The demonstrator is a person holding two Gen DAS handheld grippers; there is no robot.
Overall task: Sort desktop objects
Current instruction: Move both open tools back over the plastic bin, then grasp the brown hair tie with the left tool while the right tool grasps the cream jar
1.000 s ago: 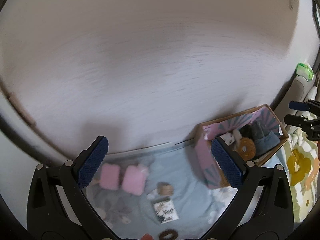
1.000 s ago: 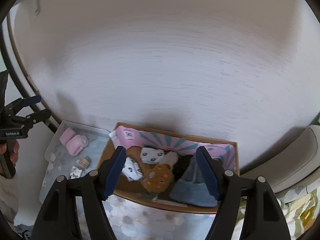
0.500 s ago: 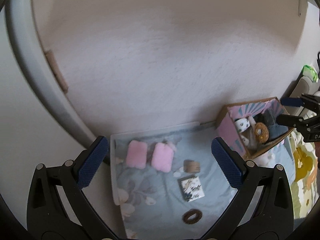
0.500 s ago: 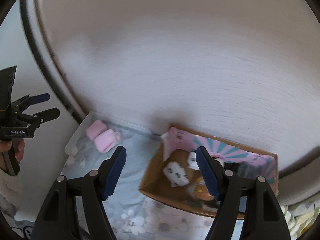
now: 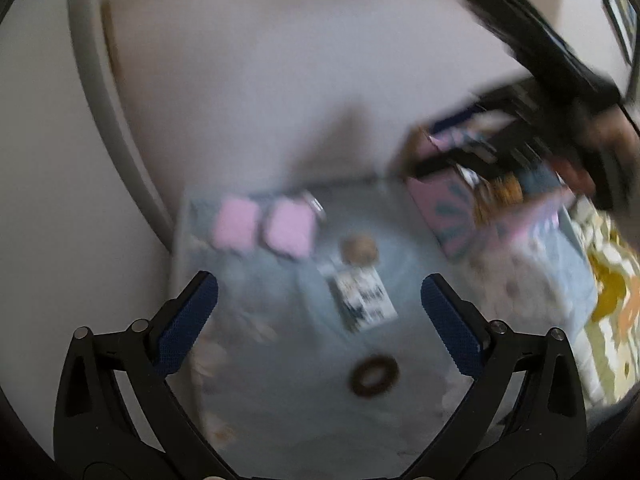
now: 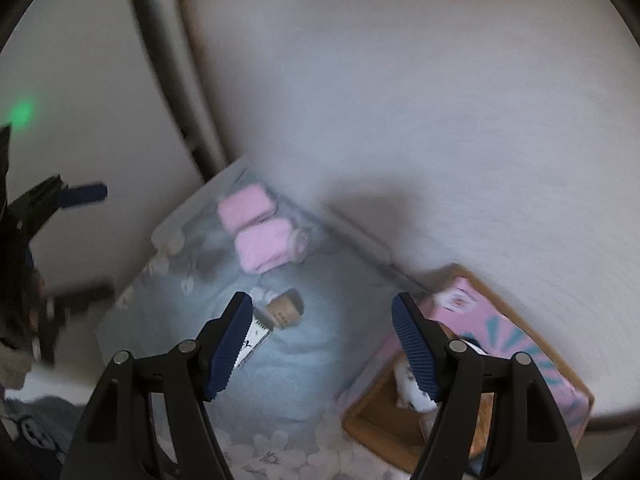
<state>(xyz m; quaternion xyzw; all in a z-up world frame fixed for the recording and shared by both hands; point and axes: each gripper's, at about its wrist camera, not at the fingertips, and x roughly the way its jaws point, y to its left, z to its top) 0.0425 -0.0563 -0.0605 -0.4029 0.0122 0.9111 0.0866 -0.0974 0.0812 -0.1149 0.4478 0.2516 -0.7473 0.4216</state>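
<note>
Covering most of both views, one pale blue floral cloth (image 5: 280,360) (image 6: 320,380) is spread over the surface, with a white wall (image 5: 260,80) rising behind it. One cardboard box (image 5: 448,216) (image 6: 380,420) with pink and teal striped sides sits on the cloth at the right, open at the top; it holds soft items, among them one white patterned bundle (image 6: 408,388) and something orange (image 5: 506,192), though blur stops a full count of what is inside

Two pink rolled towels (image 5: 236,226) (image 6: 246,208) lie side by side, touching, near the far left corner of the cloth, well apart from the box. One small printed white packet (image 5: 364,296) (image 6: 250,342) lies near the middle of the cloth, and just beside it, on the wall side, is one small tan cylinder (image 5: 358,250) (image 6: 284,312). One dark brown ring (image 5: 374,376) lies alone on the cloth, nearer the camera than the packet

Two sets of tongs are in view. The left tongs (image 5: 320,320) stand wide open above the cloth, gripping nothing, with the packet seen between the blue pads. The right tongs (image 6: 322,344) are also parted, about midway, and empty, hanging over bare cloth between the tan cylinder and the box
</note>
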